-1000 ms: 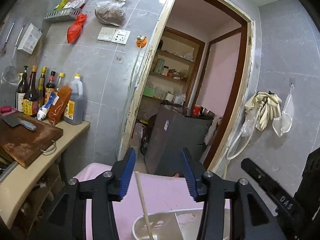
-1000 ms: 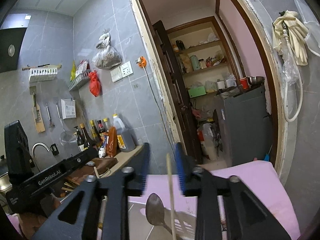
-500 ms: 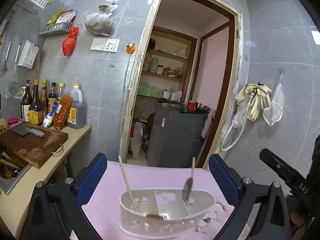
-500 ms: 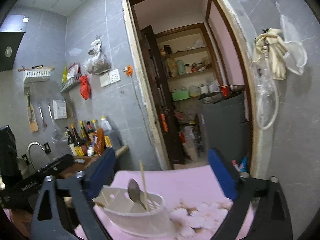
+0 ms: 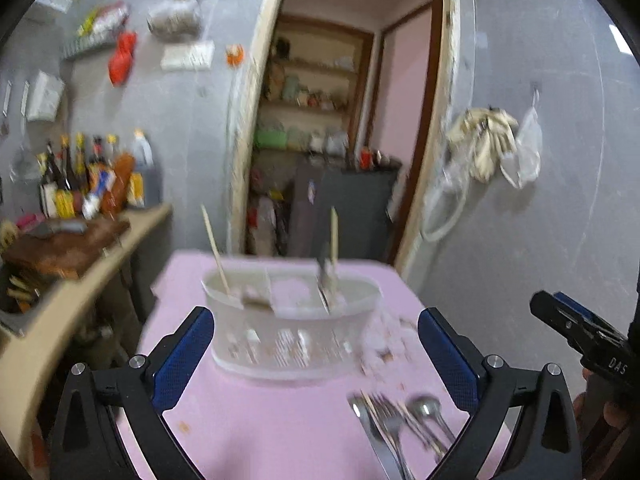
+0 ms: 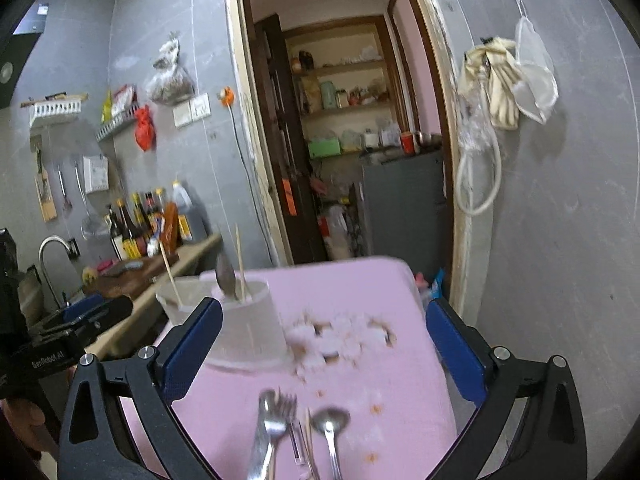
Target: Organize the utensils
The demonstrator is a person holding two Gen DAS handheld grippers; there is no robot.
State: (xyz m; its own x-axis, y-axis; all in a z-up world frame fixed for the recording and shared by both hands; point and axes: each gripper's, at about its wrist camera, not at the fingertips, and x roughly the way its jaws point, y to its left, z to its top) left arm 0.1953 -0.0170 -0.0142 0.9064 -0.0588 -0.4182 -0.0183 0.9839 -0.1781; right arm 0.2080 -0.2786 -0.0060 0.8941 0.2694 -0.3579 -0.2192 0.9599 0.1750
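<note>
A white utensil caddy (image 5: 292, 332) (image 6: 244, 332) stands on the pink table (image 5: 248, 432) (image 6: 400, 364). A wooden chopstick (image 5: 216, 252) leans in its left compartment. Another chopstick (image 6: 240, 264) and a spoon (image 6: 225, 276) stand in its right one. My left gripper (image 5: 314, 316) is open and empty, a short way in front of the caddy. My right gripper (image 6: 324, 308) is also drawn back and empty, its jaws still opening. A fork (image 5: 386, 420) (image 6: 280, 416), a spoon (image 5: 426, 408) (image 6: 330, 420), a knife (image 6: 260, 440) and thin sticks lie near the table's front edge.
White flaky patches (image 6: 340, 336) mark the tabletop beside the caddy. To the left, a counter (image 5: 100, 268) carries a cutting board and several bottles (image 5: 92, 176). Behind the table are an open doorway and a grey fridge (image 6: 404, 204). Gloves (image 6: 496, 80) hang on the right wall.
Both grippers opened wide, letting go of the chopsticks they held over the caddy, and pulled back from it. The caddy now shows whole and the loose cutlery has come into view.
</note>
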